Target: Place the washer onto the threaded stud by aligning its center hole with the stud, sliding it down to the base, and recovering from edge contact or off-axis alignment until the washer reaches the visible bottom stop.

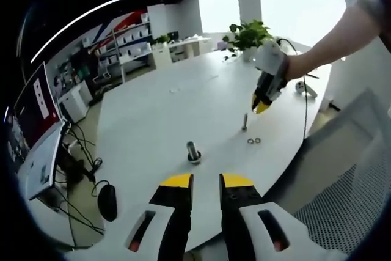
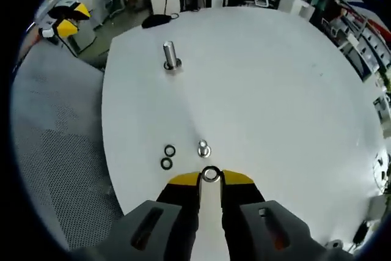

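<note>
A washer [image 2: 211,174] sits pinched between the right gripper [image 2: 211,178] tips, just short of the stud [image 2: 203,148]; left gripper [image 1: 206,180] hangs slightly parted, empty.

Washer [image 2: 211,174]: small metal ring, bright rim, dark center hole, held flat between the yellow jaw tips of the right gripper [image 2: 211,178], just above the white desk [image 2: 275,90]. Positioned just near of the threaded stud [image 2: 203,148], not yet over it. Threaded stud: short, upright, silver, standing on a round base, near the desk's near edge. Seen from the left gripper view as a thin upright pin [image 1: 245,121] below the right gripper's yellow tips [image 1: 261,106].
</note>
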The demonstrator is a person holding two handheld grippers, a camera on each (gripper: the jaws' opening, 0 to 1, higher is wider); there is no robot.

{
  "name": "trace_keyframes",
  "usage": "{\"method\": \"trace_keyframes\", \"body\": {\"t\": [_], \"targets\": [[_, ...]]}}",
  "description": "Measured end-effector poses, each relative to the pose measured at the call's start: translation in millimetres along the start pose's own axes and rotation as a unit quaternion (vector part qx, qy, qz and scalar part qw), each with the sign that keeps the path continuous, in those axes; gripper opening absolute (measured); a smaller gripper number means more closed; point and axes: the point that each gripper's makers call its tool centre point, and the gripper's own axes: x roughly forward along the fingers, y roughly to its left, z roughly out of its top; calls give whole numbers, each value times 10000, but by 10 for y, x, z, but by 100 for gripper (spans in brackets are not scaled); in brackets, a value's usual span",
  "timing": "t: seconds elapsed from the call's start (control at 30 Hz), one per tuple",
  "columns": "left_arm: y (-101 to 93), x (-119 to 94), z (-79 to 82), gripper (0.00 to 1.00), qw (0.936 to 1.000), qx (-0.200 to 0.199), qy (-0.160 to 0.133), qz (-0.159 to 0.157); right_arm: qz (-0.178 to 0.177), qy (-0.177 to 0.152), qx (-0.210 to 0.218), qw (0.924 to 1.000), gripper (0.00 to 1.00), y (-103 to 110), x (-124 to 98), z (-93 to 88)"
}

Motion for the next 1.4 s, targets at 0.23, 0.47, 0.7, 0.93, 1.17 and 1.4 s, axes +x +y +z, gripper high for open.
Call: {"method": "trace_keyframes", "body": {"t": [0.23,0.47,0.7,0.93,1.17,1.4], "targets": [[23,-14,-9,14,10000,-46,-4,60,2,-213,-300,9993,14,78,-17,202],[21,-8,-21,14,10000,-9,27,61,34,-173,-464,9988,14,111,32,243],[26,-13,-5,14,9999,38,14,99,62,-54,-532,9986,14,94,82,258],[20,-5,-8,14,10000,40,28,81,157,92,-504,9986,14,91,143,221],[18,-1,-10,14,10000,45,38,68,201,183,-552,9981,14,105,192,226],[14,2,-18,14,9999,54,55,70,224,327,-558,9977,14,86,293,161]]}}
